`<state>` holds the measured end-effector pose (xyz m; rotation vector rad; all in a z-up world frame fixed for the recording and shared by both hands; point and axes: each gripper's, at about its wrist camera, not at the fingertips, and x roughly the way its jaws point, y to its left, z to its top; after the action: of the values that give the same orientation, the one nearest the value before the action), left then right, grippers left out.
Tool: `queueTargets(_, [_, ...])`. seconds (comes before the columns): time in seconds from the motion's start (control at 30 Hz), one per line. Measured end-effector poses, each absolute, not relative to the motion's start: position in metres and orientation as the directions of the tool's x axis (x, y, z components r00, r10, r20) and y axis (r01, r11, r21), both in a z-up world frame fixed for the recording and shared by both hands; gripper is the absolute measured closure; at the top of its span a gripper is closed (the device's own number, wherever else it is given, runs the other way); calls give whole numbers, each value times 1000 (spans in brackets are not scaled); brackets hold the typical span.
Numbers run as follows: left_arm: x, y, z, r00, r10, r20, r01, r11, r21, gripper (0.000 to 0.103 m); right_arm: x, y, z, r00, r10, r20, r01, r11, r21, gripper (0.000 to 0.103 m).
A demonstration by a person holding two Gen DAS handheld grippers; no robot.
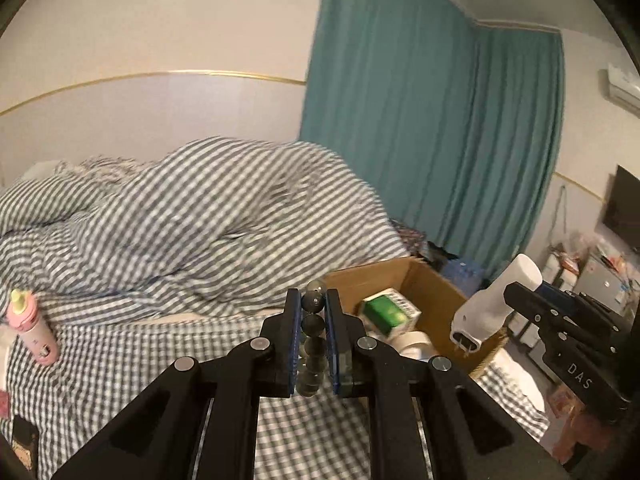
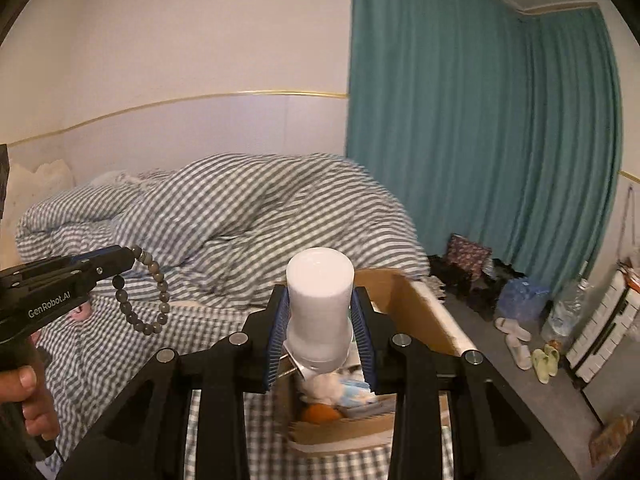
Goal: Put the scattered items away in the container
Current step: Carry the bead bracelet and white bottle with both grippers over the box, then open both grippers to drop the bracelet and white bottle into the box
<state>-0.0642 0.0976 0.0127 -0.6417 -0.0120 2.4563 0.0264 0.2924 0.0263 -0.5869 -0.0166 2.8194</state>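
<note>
Left wrist view: the left gripper [image 1: 313,336] has its jaws clamped on a bead bracelet [image 1: 312,322]; the right gripper [image 2: 321,334] grips a white plug adapter [image 2: 320,304] above the cardboard box [image 2: 412,300].

Black linkage grippers; blue-padded fingers [image 2: 277,344] (silver pivot screws, white lettering).

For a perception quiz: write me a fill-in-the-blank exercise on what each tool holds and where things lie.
1. The left tool is shut on a string of ____.
2. The right tool grips a white ____.
3. The cardboard box stands on the ____.
4. The pink bottle lies ____ the box.

Missing words: beads; charger plug; bed; outside
</note>
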Motion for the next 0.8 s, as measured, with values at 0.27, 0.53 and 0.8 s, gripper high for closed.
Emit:
queueTargets(0.27, [-56, 164, 17, -638, 629, -444, -635, -756, -159, 92, 38, 338, 33, -868, 316, -384, -318, -946, -59, 72])
queueTargets(0.53, [-63, 223, 10, -578, 664, -475, -685, -711, -160, 92, 29, 376, 26, -851, 342, -398, -354, -934, -45, 72])
queueTargets(0.8, [-80, 266, -24, -515, 670, -534, -712, -681, -168, 92, -3, 397, -9, -824, 322, -466, -350, -936, -28, 72])
